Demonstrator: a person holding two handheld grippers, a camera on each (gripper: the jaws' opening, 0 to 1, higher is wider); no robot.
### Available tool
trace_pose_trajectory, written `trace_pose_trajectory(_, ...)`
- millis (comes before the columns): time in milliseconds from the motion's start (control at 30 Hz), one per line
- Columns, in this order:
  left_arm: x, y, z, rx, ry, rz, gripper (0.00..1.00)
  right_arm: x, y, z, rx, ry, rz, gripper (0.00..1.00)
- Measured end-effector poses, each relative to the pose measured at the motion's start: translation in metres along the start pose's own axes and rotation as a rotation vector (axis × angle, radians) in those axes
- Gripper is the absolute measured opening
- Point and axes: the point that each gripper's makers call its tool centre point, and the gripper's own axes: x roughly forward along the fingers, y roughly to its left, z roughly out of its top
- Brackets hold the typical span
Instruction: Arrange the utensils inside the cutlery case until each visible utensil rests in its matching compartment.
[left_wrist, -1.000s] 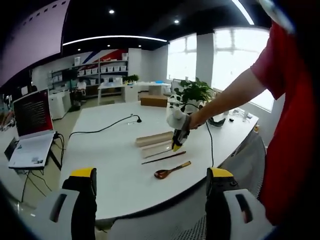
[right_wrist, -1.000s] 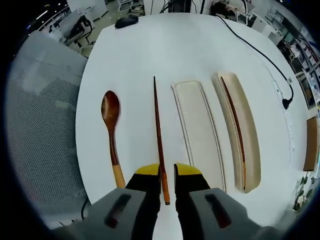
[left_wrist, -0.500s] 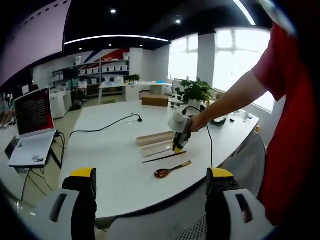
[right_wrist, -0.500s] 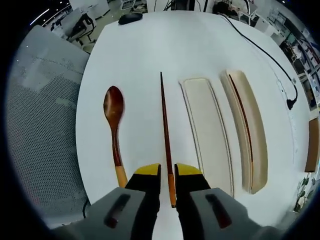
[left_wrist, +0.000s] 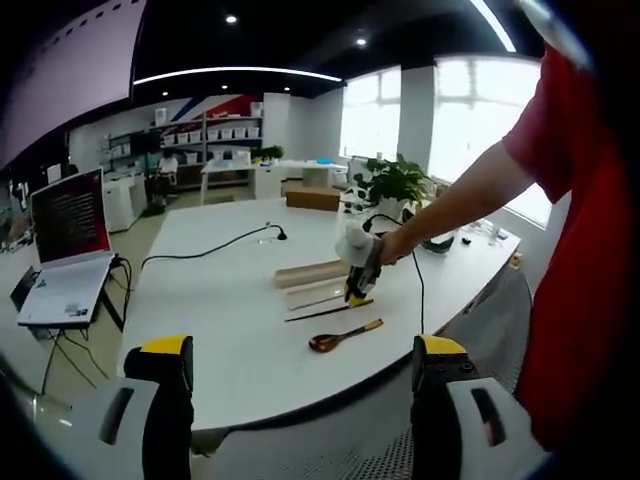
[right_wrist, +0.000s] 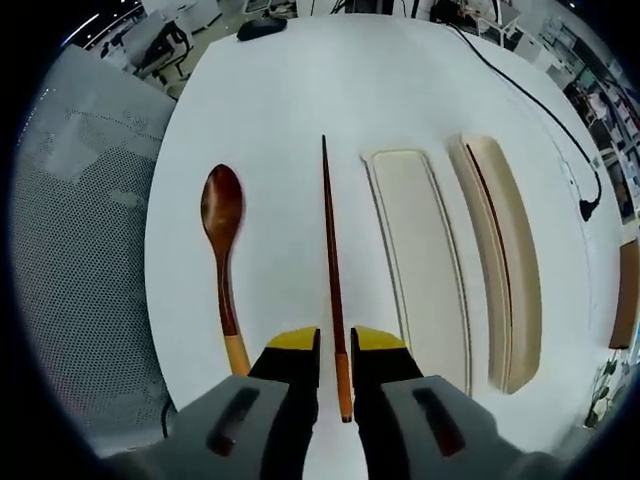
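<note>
In the right gripper view, my right gripper (right_wrist: 337, 342) is shut on the near end of a dark wooden chopstick (right_wrist: 330, 250), which runs straight away from the jaws over the white table. A wooden spoon (right_wrist: 222, 250) lies to its left. To its right lie a flat cream tray (right_wrist: 420, 260) and the deeper cutlery case (right_wrist: 520, 300), which holds a second chopstick (right_wrist: 492, 230). In the left gripper view, my left gripper (left_wrist: 303, 347) stands open, well short of the table. Across the table there, a person's hand holds the right gripper (left_wrist: 356, 284) over the chopstick (left_wrist: 325, 312), spoon (left_wrist: 345, 338) and case (left_wrist: 308, 273).
A black cable (left_wrist: 205, 257) crosses the table beyond the case. A laptop (left_wrist: 65, 255) sits on a stand at left, and a plant (left_wrist: 392, 182) at the far side. A grey mesh chair (right_wrist: 80, 230) stands by the table edge, left of the spoon.
The chopstick between the right jaws has swung into line with the gripper and shifted slightly away from the spoon. The left view has drifted a little; the left jaws stay open.
</note>
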Motion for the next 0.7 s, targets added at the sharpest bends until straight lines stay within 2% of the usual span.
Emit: trace_pose_trajectory(700, 0.0036, 0.0015, -0.001, -0.005, 0.013, 0.008, 0.93, 0.0076, 0.0005, -0.0039, 0.0, 0.009, 0.005, 0.06)
